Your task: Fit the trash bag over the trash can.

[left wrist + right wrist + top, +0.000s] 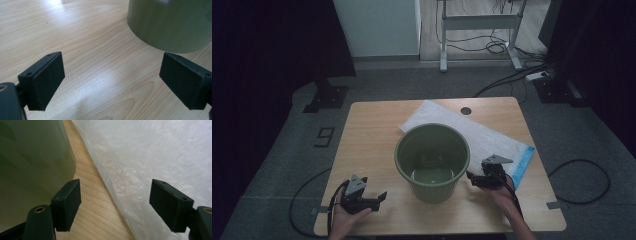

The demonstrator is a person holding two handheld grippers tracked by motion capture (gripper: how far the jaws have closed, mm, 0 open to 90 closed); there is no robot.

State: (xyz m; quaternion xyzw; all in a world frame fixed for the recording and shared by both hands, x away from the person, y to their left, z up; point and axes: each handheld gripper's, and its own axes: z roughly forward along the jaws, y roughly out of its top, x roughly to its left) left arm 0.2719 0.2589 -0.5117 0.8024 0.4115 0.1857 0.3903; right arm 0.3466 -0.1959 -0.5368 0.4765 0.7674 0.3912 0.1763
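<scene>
Green round plastic bucket (pixel 432 162) stands upright at mid-table on light wooden tabletop (pixel 367 145), open mouth up, inside bare as far as the high view shows. Its far side overlaps a white fluffy sheet with blue edge strip (pixel 492 137) that lies flat, running from table centre-back to the right edge.

Left gripper (pixel 374 199) sits low at the near-left of the table, held in a hand (pixel 346 216), well left of the bucket, not touching it. Left gripper view: jaws spread wide, nothing between them, bare wood under them, bucket wall (pixel 170 23) ahead and to the right, apart from the pads.

Right gripper (pixel 473 179) is just beside the bucket's right wall, over the near edge of the white sheet. Right gripper view: jaws released, wide gap; left pad (pixel 67 203) close against the green wall (pixel 32 170), contact can't be told; right pad over the white sheet (pixel 162 157). Strip of wood between bucket and sheet.
</scene>
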